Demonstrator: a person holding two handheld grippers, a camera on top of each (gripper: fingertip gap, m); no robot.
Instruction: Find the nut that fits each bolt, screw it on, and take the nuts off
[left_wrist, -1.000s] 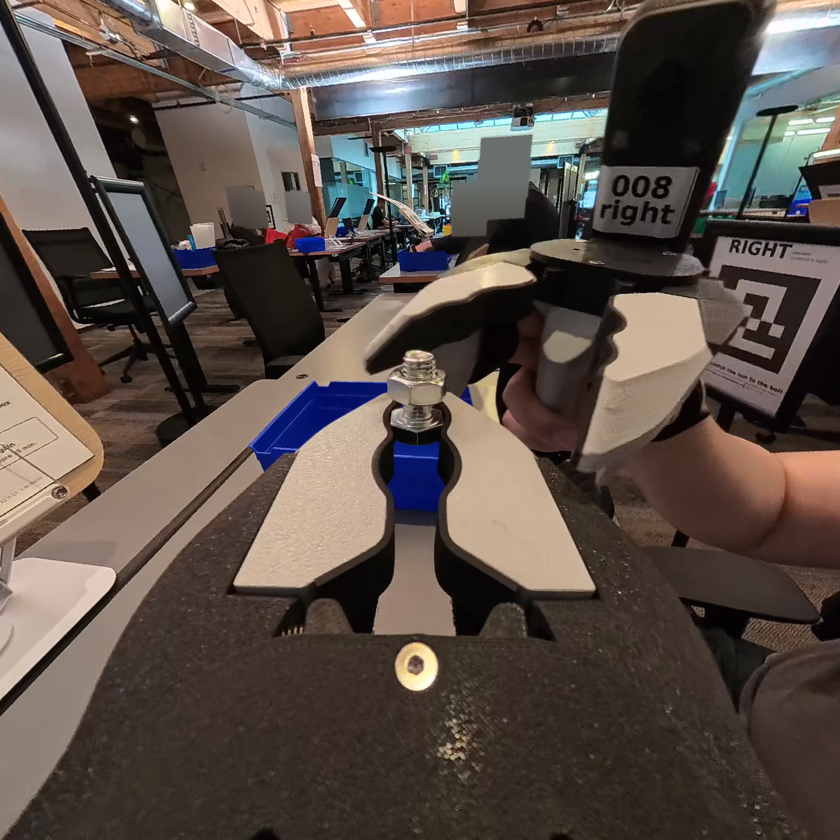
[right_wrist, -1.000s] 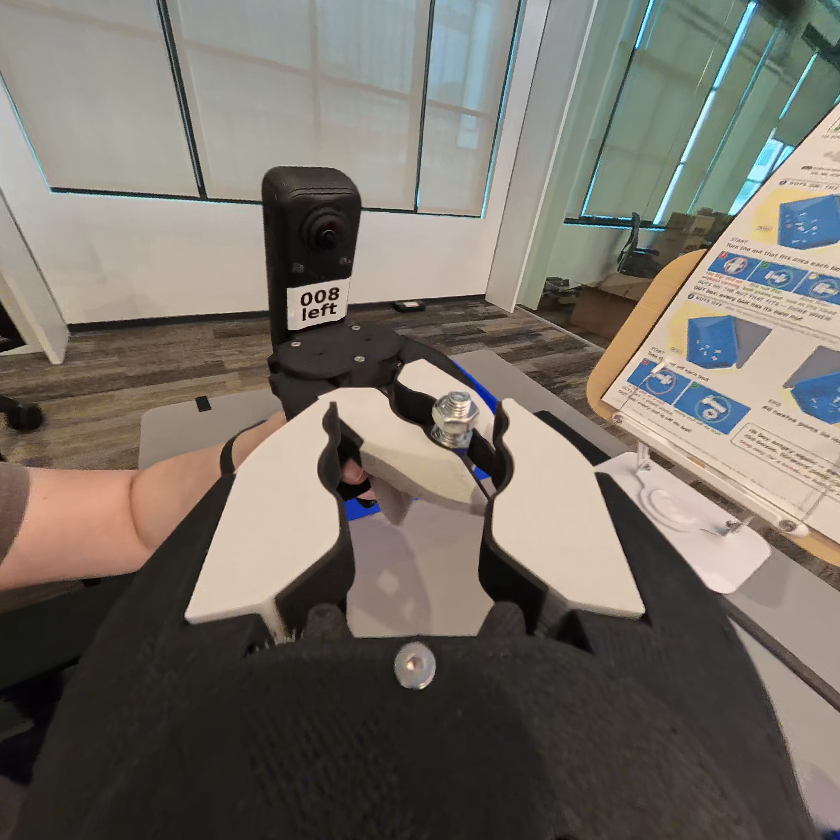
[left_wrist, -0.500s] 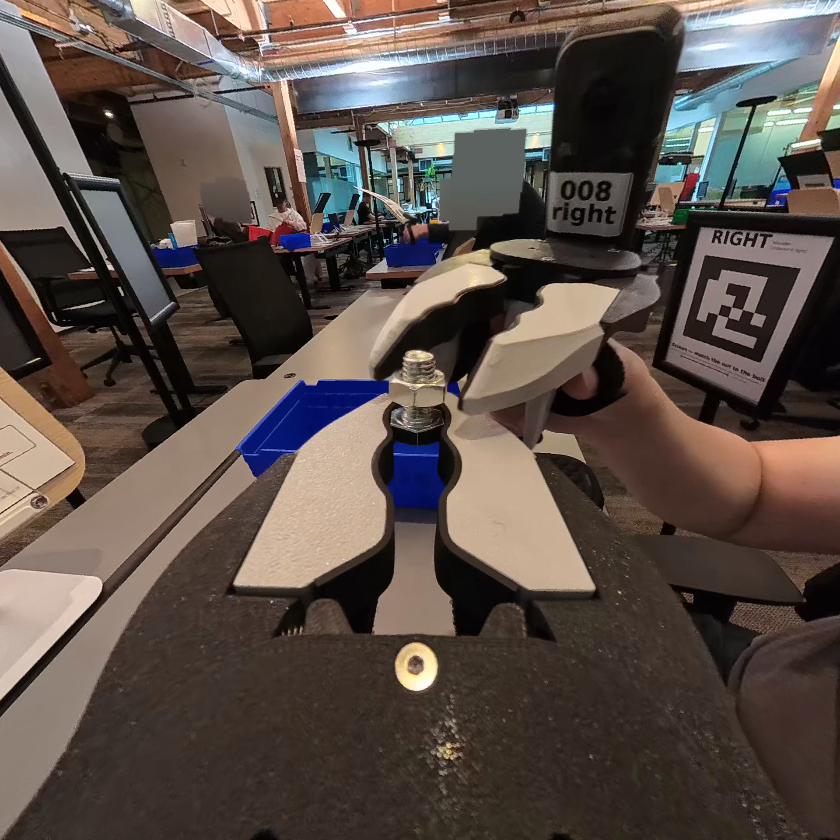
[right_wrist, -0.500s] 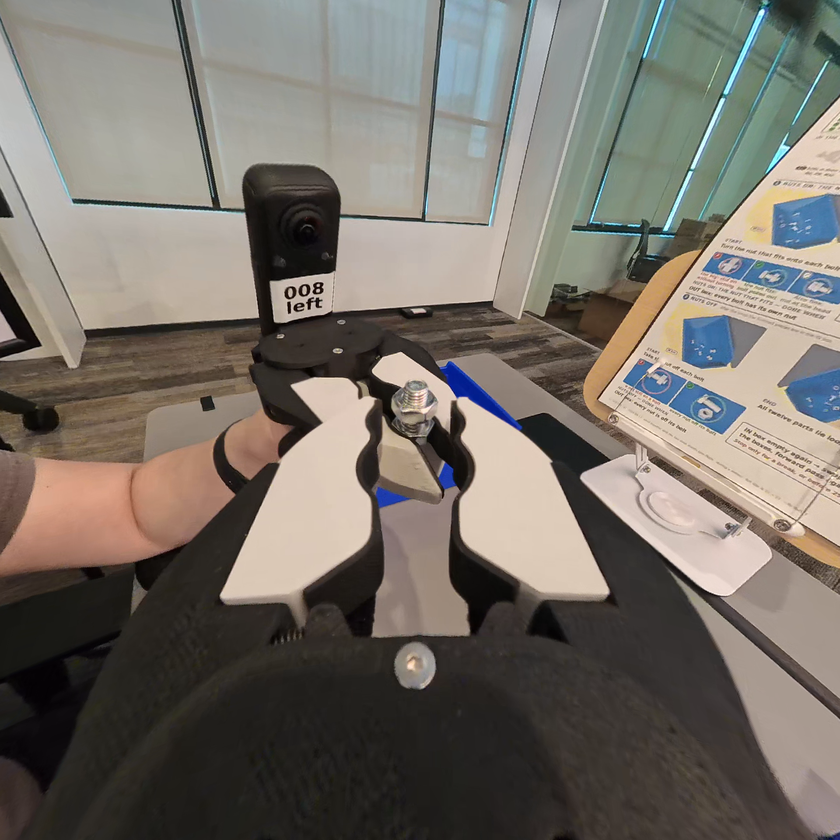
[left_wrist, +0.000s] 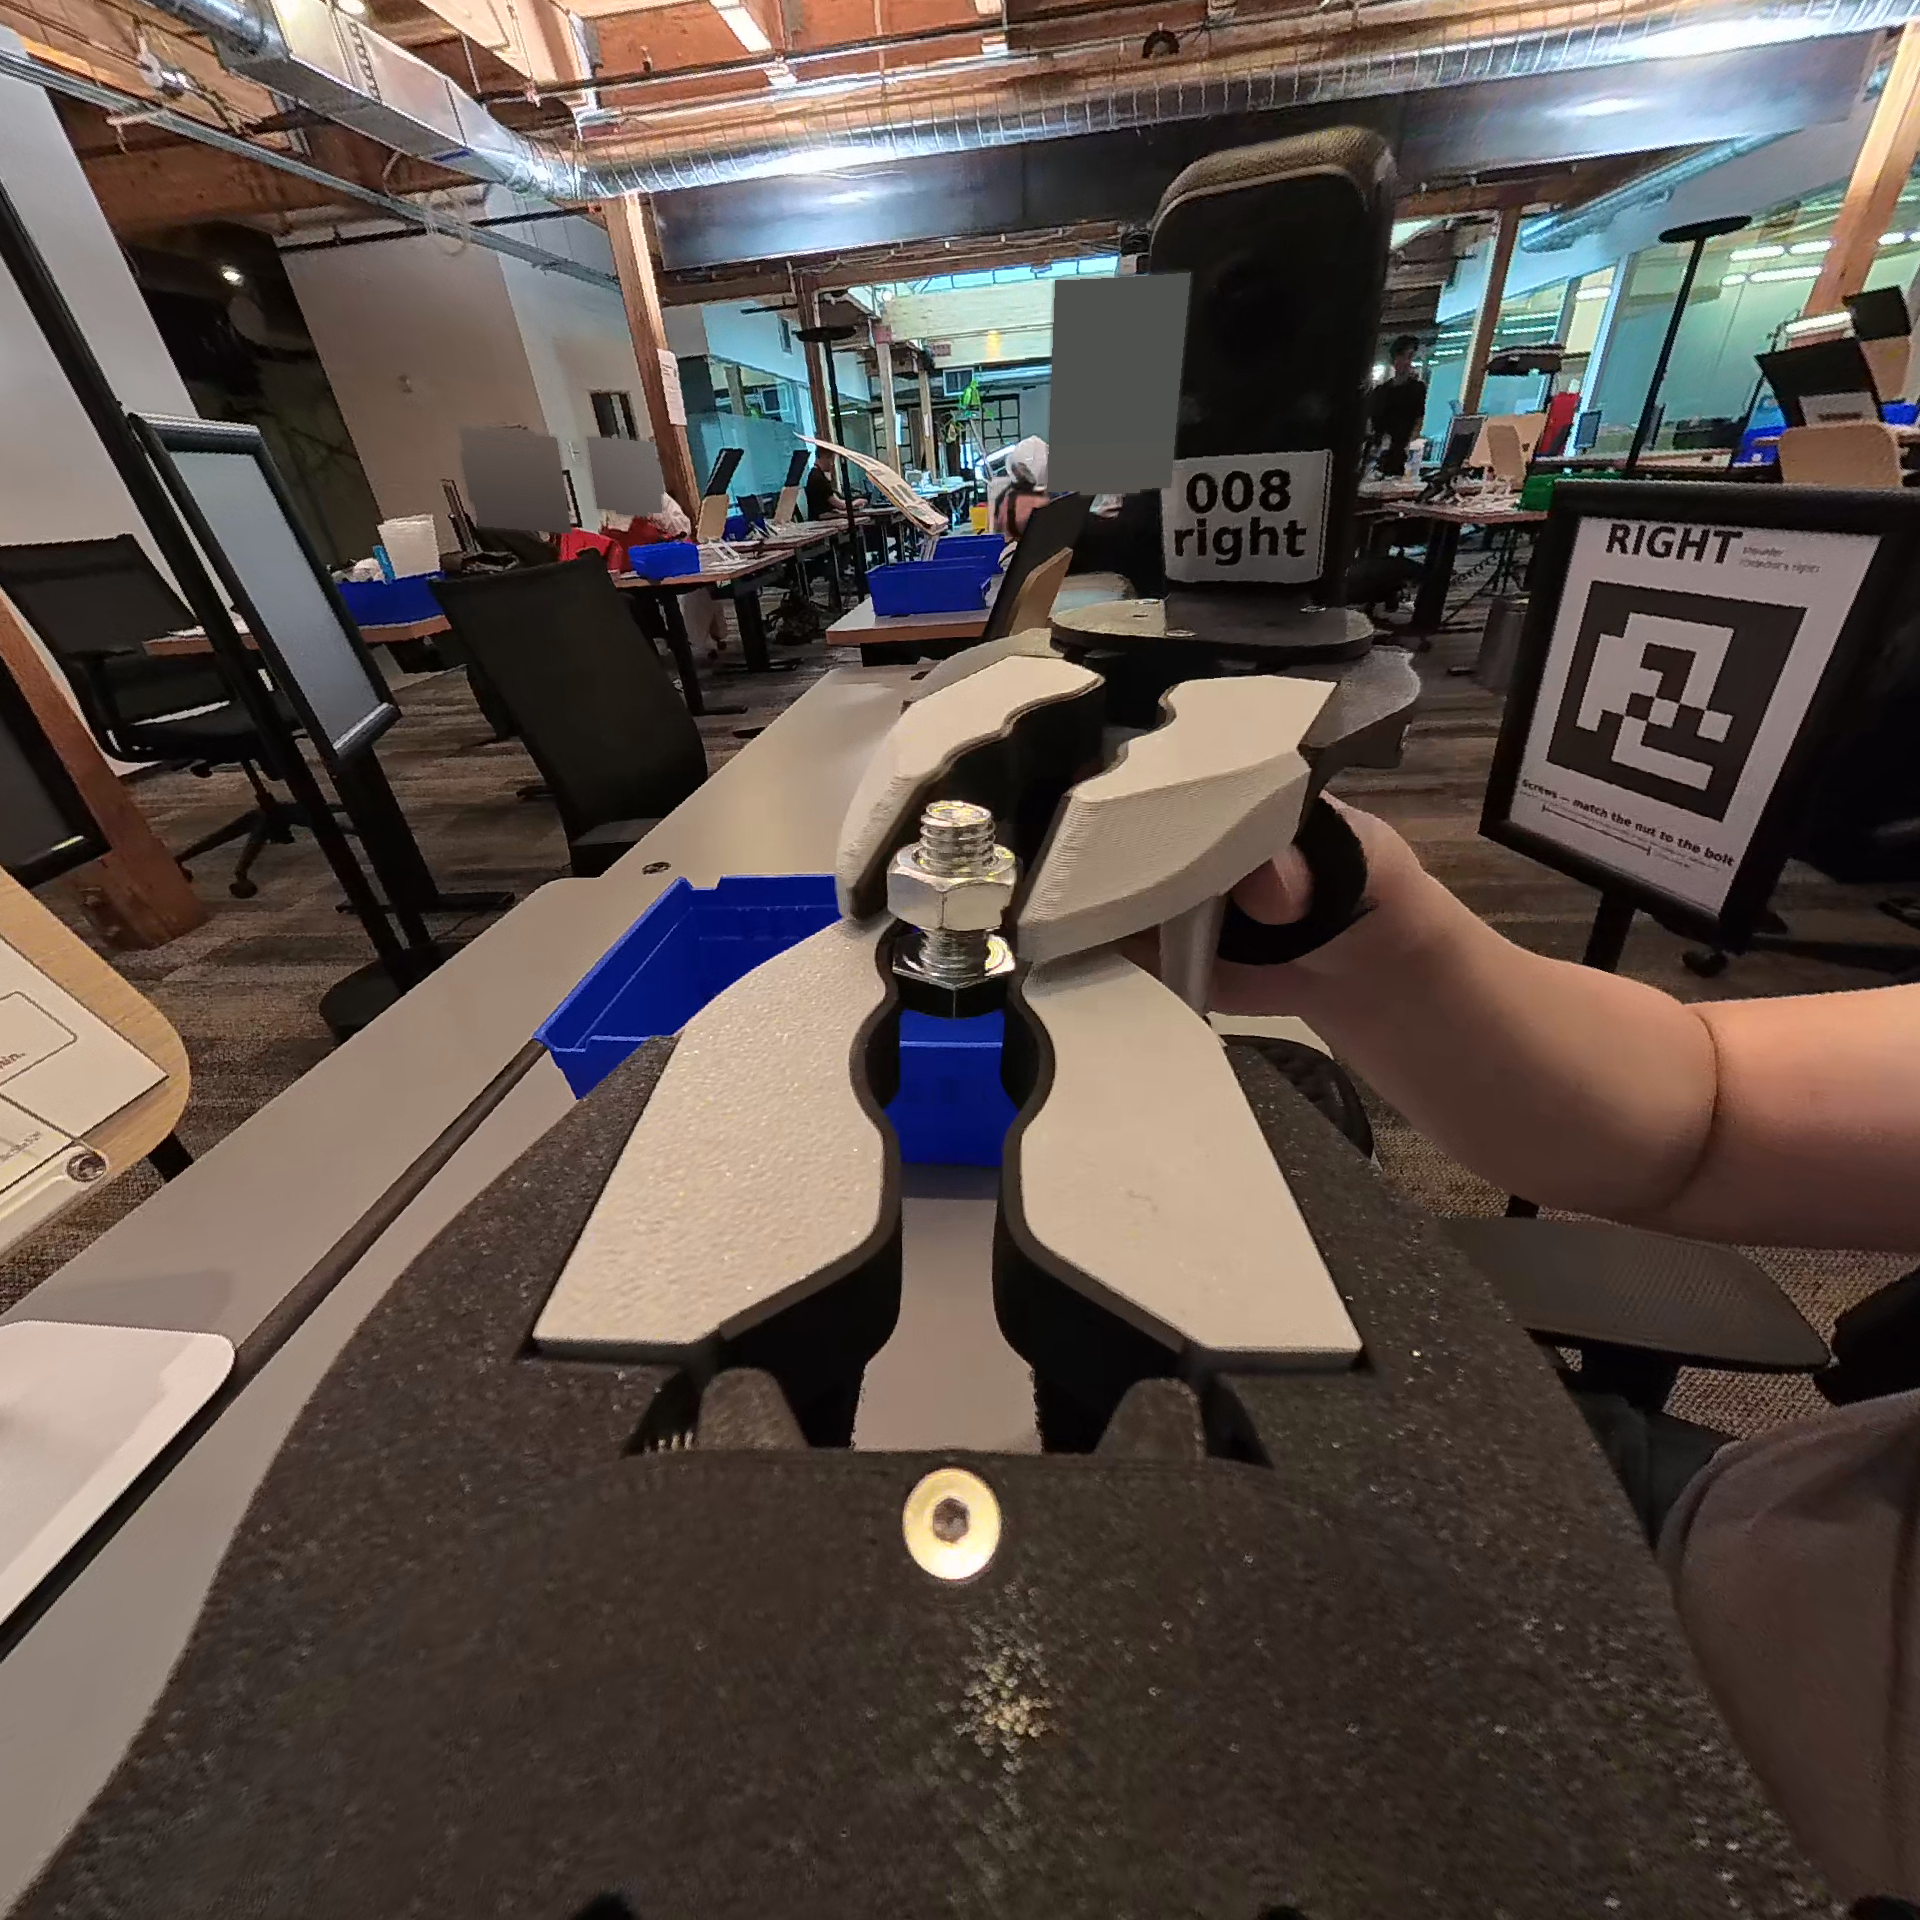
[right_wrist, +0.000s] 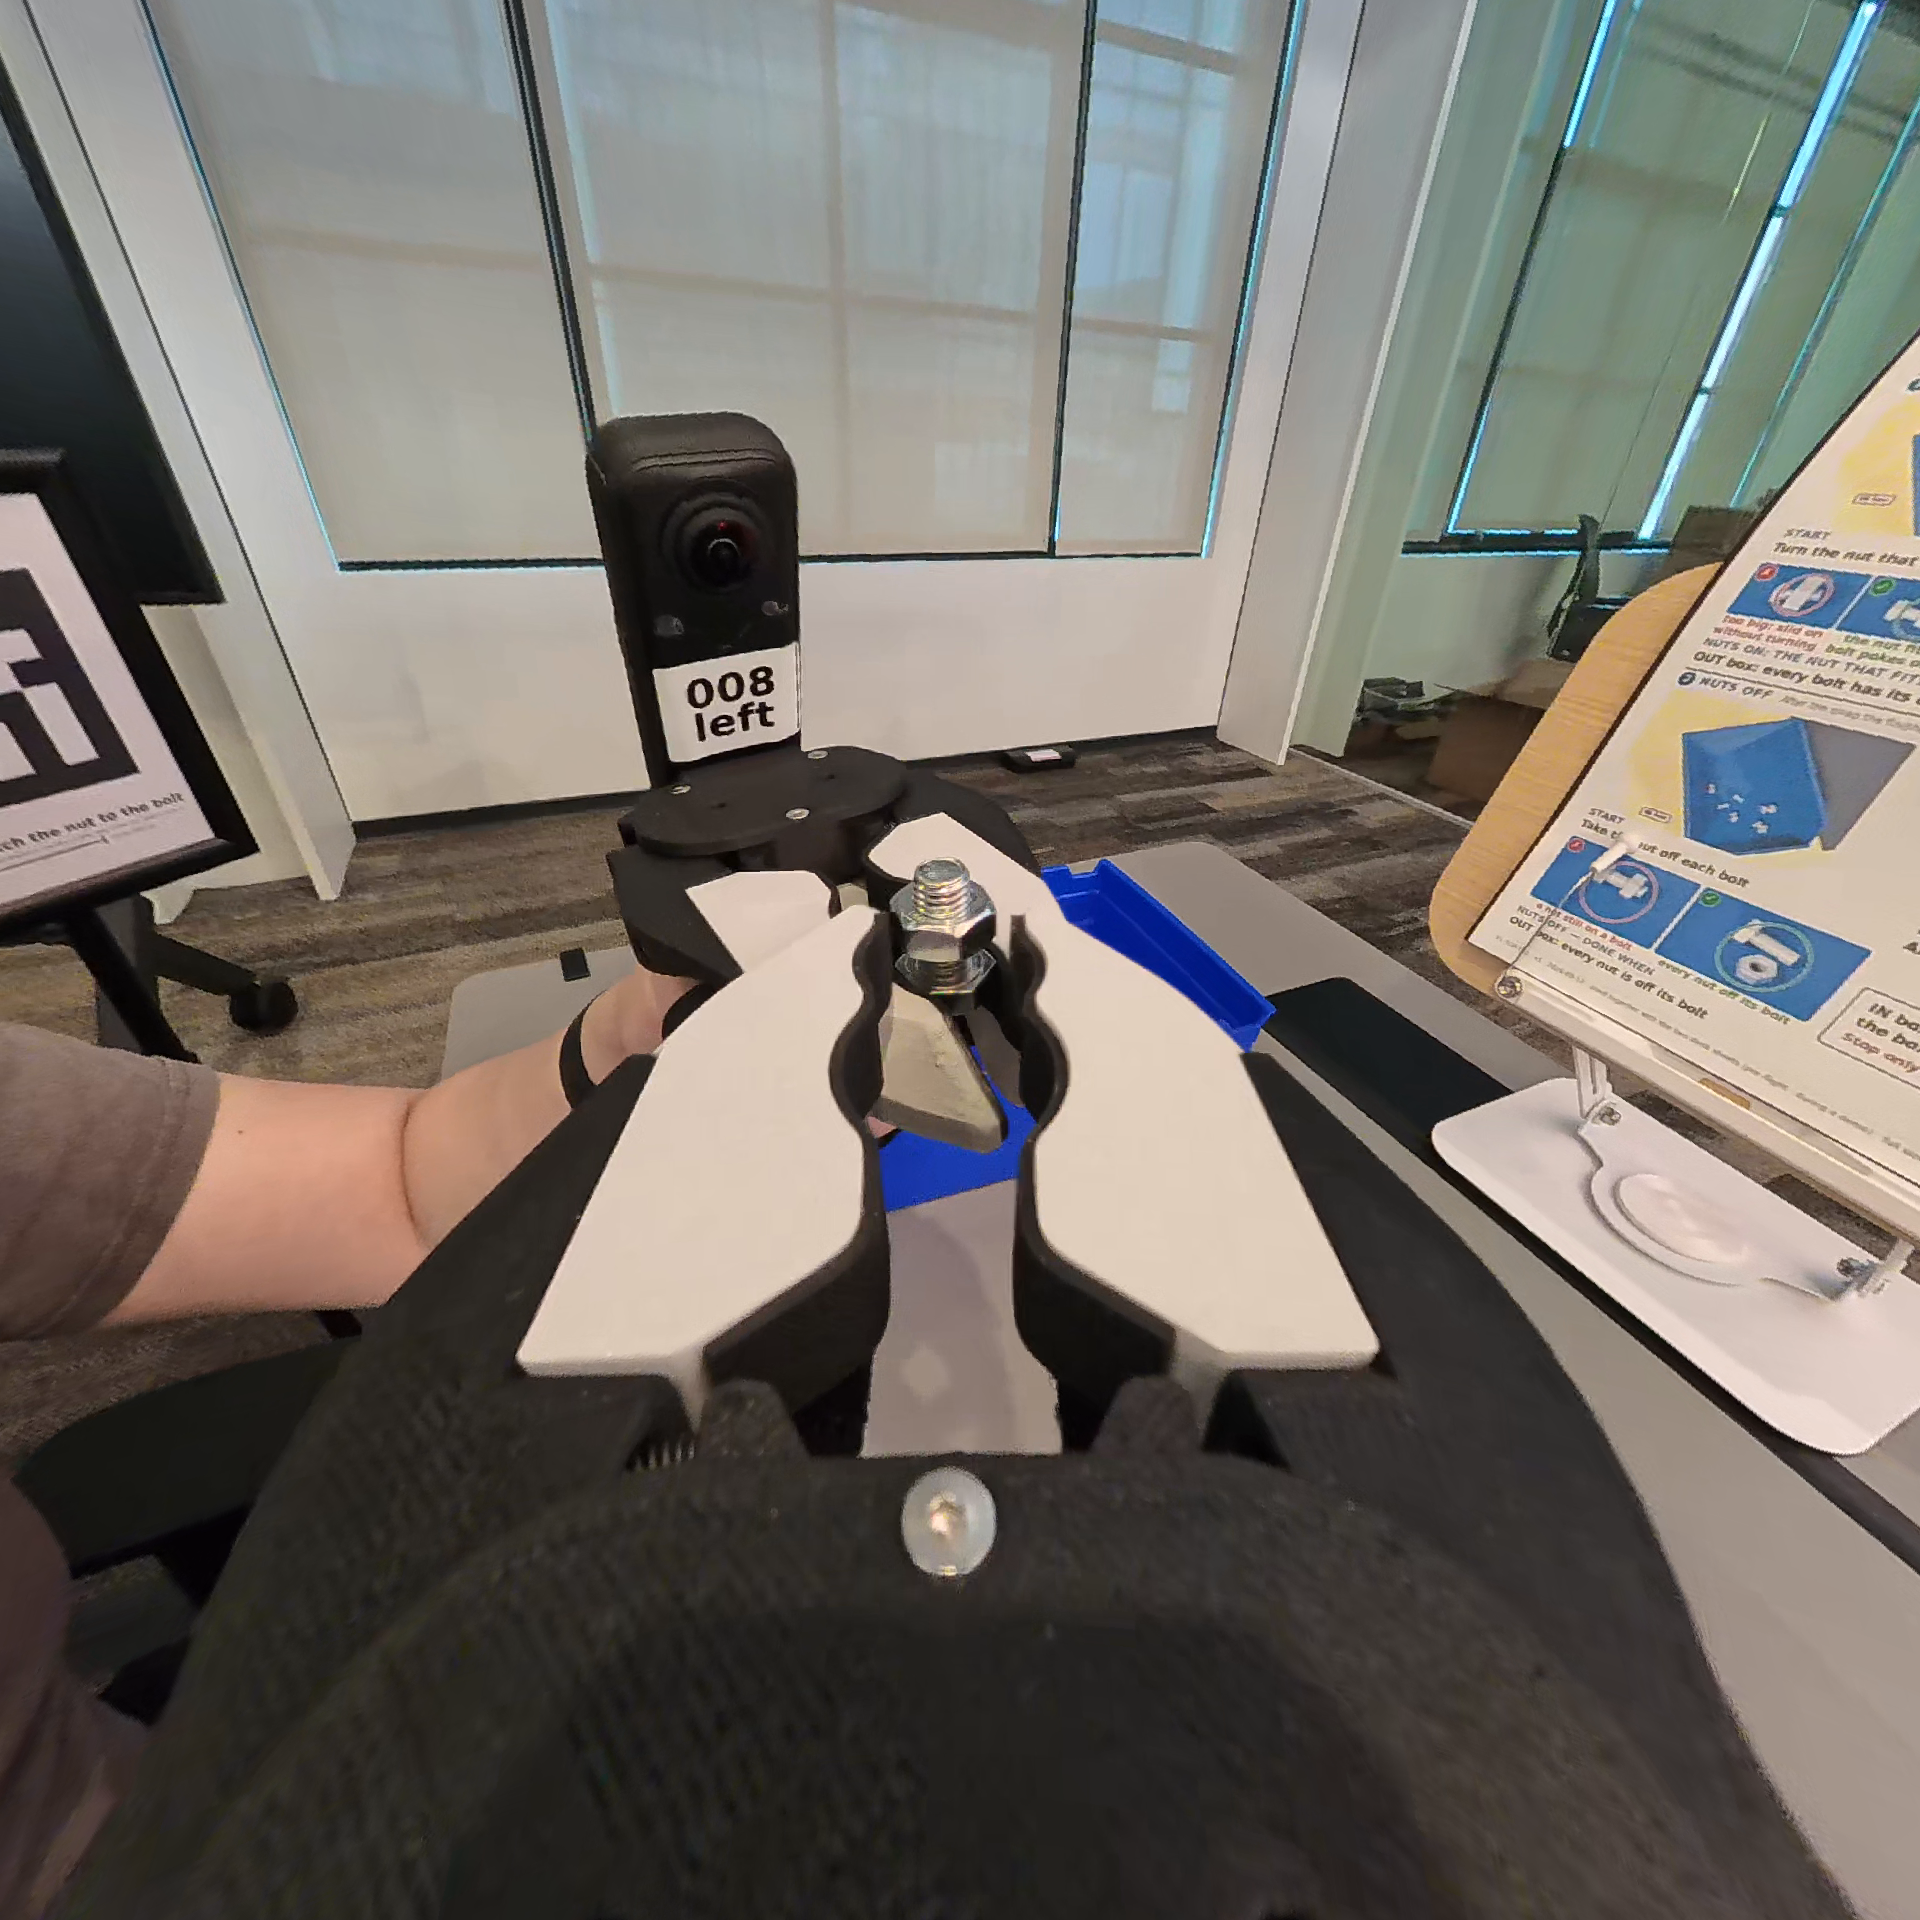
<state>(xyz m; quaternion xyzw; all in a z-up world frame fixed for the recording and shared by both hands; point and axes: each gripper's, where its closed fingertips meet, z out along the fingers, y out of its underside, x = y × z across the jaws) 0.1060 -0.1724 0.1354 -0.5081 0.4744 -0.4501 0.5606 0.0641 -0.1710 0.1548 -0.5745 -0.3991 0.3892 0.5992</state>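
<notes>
A silver bolt (left_wrist: 958, 831) stands upright with its threaded end up. My left gripper (left_wrist: 951, 961) is shut on the bolt's lower end, and its fingers also show in the right wrist view (right_wrist: 930, 1081). A silver hex nut (left_wrist: 951, 899) sits on the thread just above those fingers. My right gripper (right_wrist: 943, 930) comes in from the opposite side and is shut on the nut (right_wrist: 940, 920), with a finger on each side of it. The bolt's tip (right_wrist: 938, 881) pokes out above the nut.
A blue bin (left_wrist: 686, 966) sits on the grey table (left_wrist: 364, 1122) under the grippers and also shows in the right wrist view (right_wrist: 1153, 935). An instruction board on a white stand (right_wrist: 1714, 831) is beside it. A framed marker sign (left_wrist: 1683, 707) stands off the table. The grippers are tip to tip, or close to it.
My right gripper was wide open beside the bolt. It swung to line up opposite the left gripper and closed its fingers on the nut. The left gripper kept hold of the bolt.
</notes>
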